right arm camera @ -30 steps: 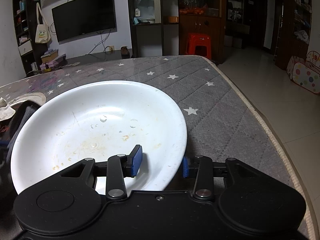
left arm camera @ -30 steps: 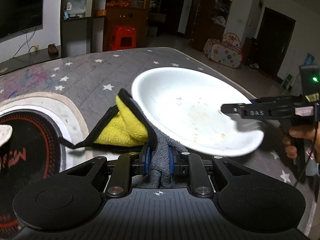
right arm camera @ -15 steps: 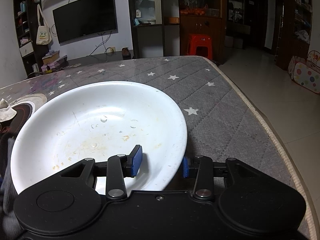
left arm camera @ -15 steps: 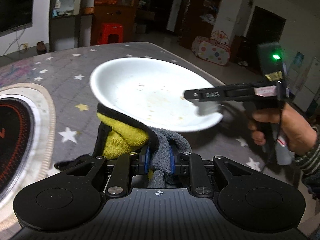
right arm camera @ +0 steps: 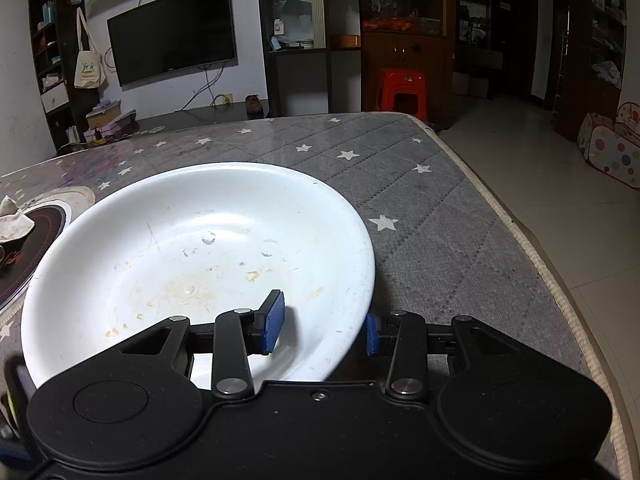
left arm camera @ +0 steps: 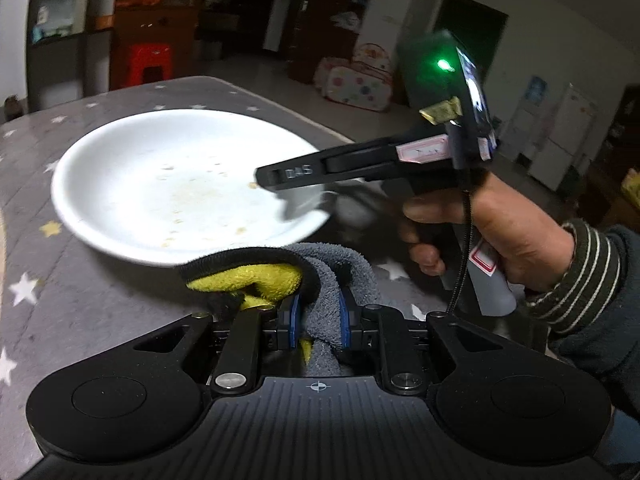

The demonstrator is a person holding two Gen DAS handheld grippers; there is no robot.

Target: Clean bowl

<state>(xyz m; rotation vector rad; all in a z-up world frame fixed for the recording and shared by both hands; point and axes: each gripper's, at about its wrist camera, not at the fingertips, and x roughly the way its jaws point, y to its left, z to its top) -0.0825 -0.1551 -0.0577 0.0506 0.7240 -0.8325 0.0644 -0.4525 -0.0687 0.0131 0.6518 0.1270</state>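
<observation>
A shallow white bowl (left arm camera: 172, 184) with dried yellowish food specks is held tilted above the grey star-patterned table cover (left arm camera: 80, 300). My right gripper (right arm camera: 322, 326) is shut on the bowl's near rim (right arm camera: 336, 344), one blue pad inside and one outside; it also shows in the left wrist view (left arm camera: 288, 176), held by a hand. My left gripper (left arm camera: 318, 320) is shut on a grey and yellow cloth (left arm camera: 320, 276). The cloth bunches just below the bowl's near edge.
A round black and red mat (right arm camera: 24, 252) with a pale crumpled thing (right arm camera: 12, 224) lies at the table's left. The table's right edge (right arm camera: 520, 240) drops to a tiled floor. A TV (right arm camera: 172, 32), cabinets and a red stool (right arm camera: 400, 88) stand beyond.
The left gripper with the cloth has swung right and closer to the bowl, so the cloth now sits under its near edge. The right gripper keeps its hold on the bowl.
</observation>
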